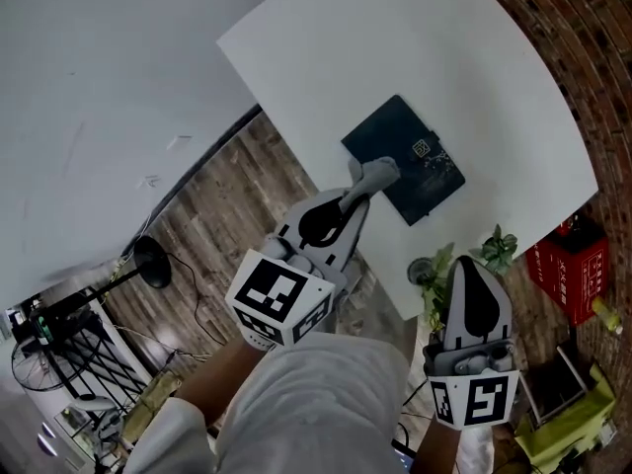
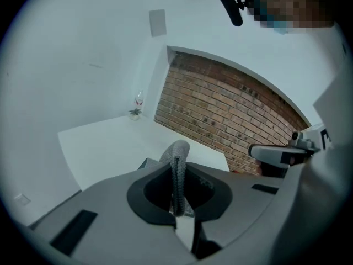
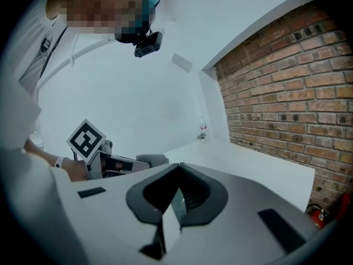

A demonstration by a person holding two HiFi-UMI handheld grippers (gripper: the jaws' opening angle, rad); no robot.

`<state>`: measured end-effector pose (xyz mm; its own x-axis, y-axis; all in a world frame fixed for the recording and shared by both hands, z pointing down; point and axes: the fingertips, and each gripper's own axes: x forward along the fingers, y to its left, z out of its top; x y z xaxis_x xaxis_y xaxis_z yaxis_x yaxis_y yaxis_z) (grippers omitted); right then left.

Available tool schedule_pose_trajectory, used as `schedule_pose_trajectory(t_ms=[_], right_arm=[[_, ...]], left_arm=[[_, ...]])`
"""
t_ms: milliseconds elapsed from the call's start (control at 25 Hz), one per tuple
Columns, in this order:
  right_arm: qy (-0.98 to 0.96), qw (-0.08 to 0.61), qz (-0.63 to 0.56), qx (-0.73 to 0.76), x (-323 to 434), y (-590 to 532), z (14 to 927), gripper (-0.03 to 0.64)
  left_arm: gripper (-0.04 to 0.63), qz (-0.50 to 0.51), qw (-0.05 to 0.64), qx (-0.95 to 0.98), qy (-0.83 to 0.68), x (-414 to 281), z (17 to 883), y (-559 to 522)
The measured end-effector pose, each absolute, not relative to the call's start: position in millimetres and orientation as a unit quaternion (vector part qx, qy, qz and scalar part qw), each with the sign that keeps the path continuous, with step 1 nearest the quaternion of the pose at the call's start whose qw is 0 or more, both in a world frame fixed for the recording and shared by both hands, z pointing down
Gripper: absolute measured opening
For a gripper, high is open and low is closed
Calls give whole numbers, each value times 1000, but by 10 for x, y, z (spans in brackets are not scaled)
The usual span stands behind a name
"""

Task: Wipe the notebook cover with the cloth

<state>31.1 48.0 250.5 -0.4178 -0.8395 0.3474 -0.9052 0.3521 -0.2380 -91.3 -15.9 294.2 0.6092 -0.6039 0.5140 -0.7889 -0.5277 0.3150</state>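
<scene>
A dark notebook (image 1: 407,158) lies on the white table (image 1: 326,38). My left gripper (image 1: 361,192) is shut on a grey cloth (image 1: 376,173), and the cloth's end rests at the notebook's near left edge. In the left gripper view the cloth (image 2: 177,162) stands pinched between the jaws, with a dark corner of the notebook (image 2: 148,163) beside it. My right gripper (image 1: 467,266) hangs off the table's near edge, shut and holding nothing. Its jaw tips (image 3: 179,169) meet in the right gripper view, where the left gripper (image 3: 113,163) and the cloth (image 3: 153,160) show at the left.
Small potted plants (image 1: 435,276) (image 1: 497,249) stand by the right gripper. A red box (image 1: 572,265) sits on the floor near the brick wall (image 1: 583,38). A glass and tiny plant (image 2: 136,109) stand at the table's far corner. A black stand (image 1: 148,261) is on the wooden floor at left.
</scene>
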Motion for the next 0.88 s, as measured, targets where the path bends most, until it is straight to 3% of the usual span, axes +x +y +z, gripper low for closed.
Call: schedule_pose_trajectory(t_ms=[880], right_arm=[[-808,96,228,535,226,97,3031,3]], left_arm=[[35,216,273,841,-413,-1084,3826,-735]])
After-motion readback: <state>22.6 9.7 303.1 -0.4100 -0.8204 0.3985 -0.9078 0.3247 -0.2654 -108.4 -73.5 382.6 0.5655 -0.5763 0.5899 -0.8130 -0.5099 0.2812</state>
